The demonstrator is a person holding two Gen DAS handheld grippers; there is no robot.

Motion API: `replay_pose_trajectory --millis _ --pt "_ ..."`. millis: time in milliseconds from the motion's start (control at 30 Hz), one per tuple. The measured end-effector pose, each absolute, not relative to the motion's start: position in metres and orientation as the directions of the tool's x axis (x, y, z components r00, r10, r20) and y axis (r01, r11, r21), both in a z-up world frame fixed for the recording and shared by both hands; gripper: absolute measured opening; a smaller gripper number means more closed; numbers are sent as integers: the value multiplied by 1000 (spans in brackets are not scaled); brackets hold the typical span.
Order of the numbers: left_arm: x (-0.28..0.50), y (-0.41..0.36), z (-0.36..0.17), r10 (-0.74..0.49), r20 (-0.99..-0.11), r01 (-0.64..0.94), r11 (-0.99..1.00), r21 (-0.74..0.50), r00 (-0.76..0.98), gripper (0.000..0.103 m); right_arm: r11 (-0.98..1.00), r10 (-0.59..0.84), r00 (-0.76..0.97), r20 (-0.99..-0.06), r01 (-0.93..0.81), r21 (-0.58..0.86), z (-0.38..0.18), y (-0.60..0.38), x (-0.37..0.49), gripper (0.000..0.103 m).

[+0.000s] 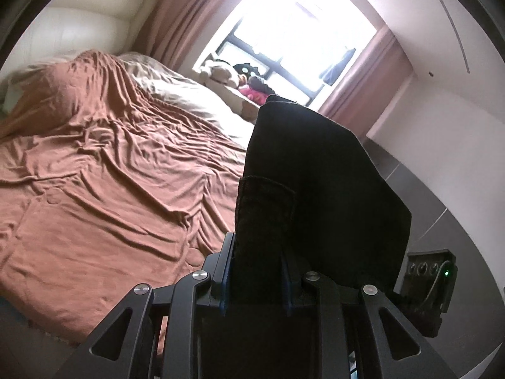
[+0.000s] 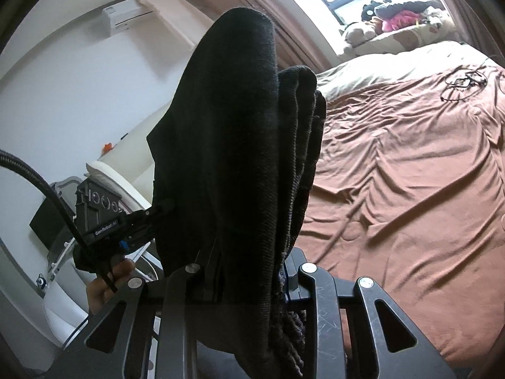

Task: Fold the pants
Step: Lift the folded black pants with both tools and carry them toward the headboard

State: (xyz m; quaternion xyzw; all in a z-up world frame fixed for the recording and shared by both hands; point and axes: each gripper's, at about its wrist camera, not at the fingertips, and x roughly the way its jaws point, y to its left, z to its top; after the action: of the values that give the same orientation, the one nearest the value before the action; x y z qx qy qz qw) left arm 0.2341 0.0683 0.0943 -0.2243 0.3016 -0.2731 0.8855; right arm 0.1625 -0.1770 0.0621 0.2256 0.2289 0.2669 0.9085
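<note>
A: From the left wrist, the left gripper point(image 1: 257, 279) has its jaws nearly closed, pinching the black pants point(image 1: 315, 173), which are lifted off the bed point(image 1: 110, 158); the bed lies to their left.

B: And from the right wrist, the right gripper point(image 2: 249, 271) is likewise nipped onto bunched layers, pants point(image 2: 240, 132) held up, bed point(image 2: 410, 173) to the right. The other gripper sits near left, so I'd judge the cloth's long axis runs between them.

Window point(image 1: 303, 22) view overexposed, unreadable
</note>
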Motion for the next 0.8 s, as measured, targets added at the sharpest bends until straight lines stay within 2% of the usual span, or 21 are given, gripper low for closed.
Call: replay_pose_trajectory --millis 533,800 --pt "236 183 106 -568 -335 308 752 -583 752 26 765 609 727 -317 -432 477 73 -103 222 24" --pt "249 241 99 -497 -340 240 781 -576 799 26 744 642 697 -321 -465 479 65 -54 269 24"
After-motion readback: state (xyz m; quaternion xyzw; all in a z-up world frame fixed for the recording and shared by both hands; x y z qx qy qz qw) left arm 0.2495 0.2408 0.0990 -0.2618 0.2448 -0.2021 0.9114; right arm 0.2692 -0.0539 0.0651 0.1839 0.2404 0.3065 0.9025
